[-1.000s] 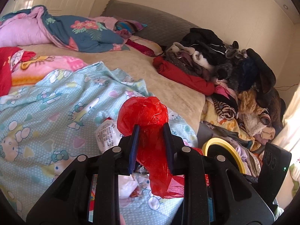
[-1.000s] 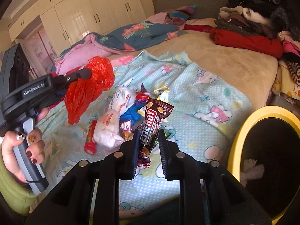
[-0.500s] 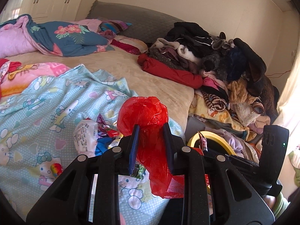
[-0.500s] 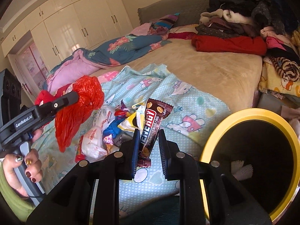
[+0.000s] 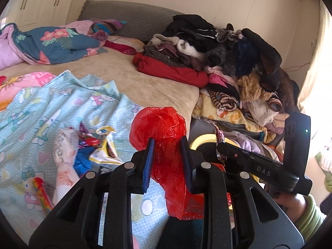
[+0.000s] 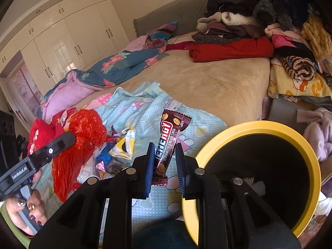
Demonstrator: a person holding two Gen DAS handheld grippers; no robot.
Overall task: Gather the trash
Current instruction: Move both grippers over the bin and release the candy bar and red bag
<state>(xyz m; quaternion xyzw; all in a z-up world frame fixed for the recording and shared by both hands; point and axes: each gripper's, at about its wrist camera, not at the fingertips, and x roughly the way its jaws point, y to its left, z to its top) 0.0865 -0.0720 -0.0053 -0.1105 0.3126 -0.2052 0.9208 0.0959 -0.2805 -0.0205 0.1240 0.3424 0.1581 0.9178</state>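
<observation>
My left gripper [image 5: 167, 144] is shut on a crumpled red plastic bag [image 5: 159, 124], which hangs below the jaws; the same bag [image 6: 83, 137] shows at the left of the right wrist view. My right gripper [image 6: 165, 149] is shut on a brown energy-bar wrapper [image 6: 169, 139], held upright. A yellow-rimmed black bin [image 6: 257, 128] stands just right of it beside the bed; its rim [image 5: 201, 140] peeks out behind the left gripper. Loose wrappers [image 5: 99, 145] lie in a heap on the light-blue cartoon blanket [image 5: 51, 108].
A tall pile of clothes [image 5: 228, 62] covers the right side of the bed [image 5: 145, 78]. A floral quilt [image 5: 51, 43] lies at the far left. White wardrobes [image 6: 68, 39] line the wall. A hand with painted nails [image 6: 22, 211] holds the left gripper's handle.
Both grippers have swung right along the bed with their loads. The yellow bin has come much closer in the right wrist view, and the wrapper heap has slid left.
</observation>
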